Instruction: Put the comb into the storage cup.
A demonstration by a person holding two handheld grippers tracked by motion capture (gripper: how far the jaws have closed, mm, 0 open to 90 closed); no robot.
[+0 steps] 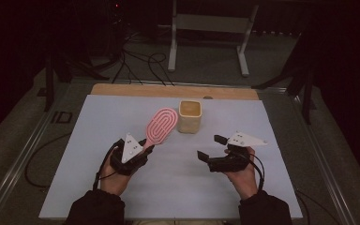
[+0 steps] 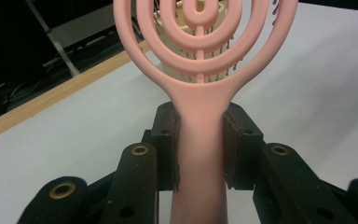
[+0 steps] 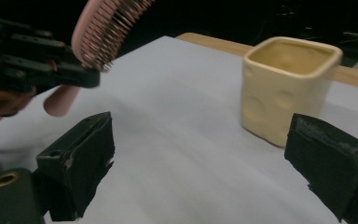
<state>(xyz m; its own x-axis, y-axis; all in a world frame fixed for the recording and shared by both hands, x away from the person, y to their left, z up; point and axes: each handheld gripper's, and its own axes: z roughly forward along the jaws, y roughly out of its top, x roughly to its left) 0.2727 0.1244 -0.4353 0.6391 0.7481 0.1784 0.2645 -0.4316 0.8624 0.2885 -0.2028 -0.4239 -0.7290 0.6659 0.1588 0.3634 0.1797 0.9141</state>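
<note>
Pink hairbrush [image 1: 161, 125] clamped by its handle between the pads of the left gripper [image 1: 146, 146], jaws closed snug on either side of the handle in the left gripper view, oval head [image 2: 200, 32] rising beyond the pads. Head of concentric pink loops, bristles turned away from that camera. Brush held off the surface, slanting up from the gripper toward the cream cup [image 1: 189, 116], its head just left of the cup in the high view and apart from it. Seen from the right gripper view, bristles [image 3: 116, 25] pointing downward, handle end poking out behind the left gripper's black body.

Right gripper [image 1: 212, 148] spread wide, nothing between the pads, held level on the near right of the cup and well apart from it; cup [image 3: 286, 86] framed between the two black pads there, square-mouthed with dimpled sides.

Cup standing upright on a white sheet [image 1: 178, 187] over the table, a strip of bare wood [image 1: 136, 90] showing beyond the cup. Farther back, dark floor with loose cables [image 1: 140, 63] and a white metal stand [image 1: 206, 33]. Dim room all around.
</note>
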